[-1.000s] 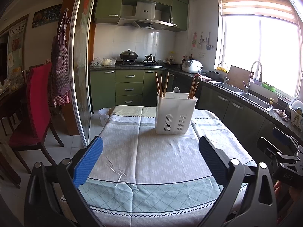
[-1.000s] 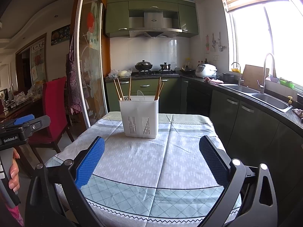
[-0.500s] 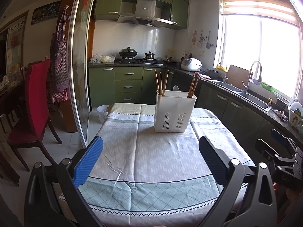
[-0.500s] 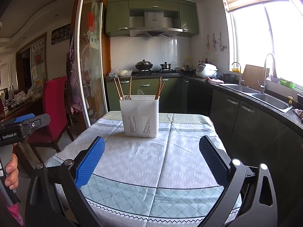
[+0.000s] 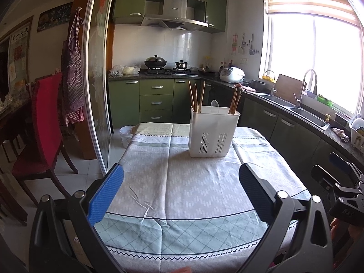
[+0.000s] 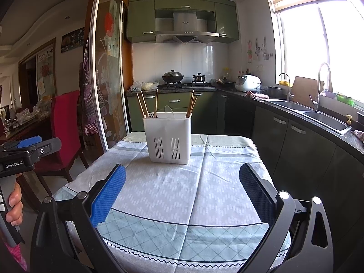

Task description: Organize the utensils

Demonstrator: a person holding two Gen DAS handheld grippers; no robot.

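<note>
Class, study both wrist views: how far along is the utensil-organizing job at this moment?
Done: chopsticks and a pale spoon already stand in the white holder on the table. In hand: nothing; the left gripper and right gripper are both open and empty, short of the holder. Left: any sorting between compartments, which cannot be judged from here.

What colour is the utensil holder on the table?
White, with slotted vents; the utensil holder shows best in the right wrist view.
</note>
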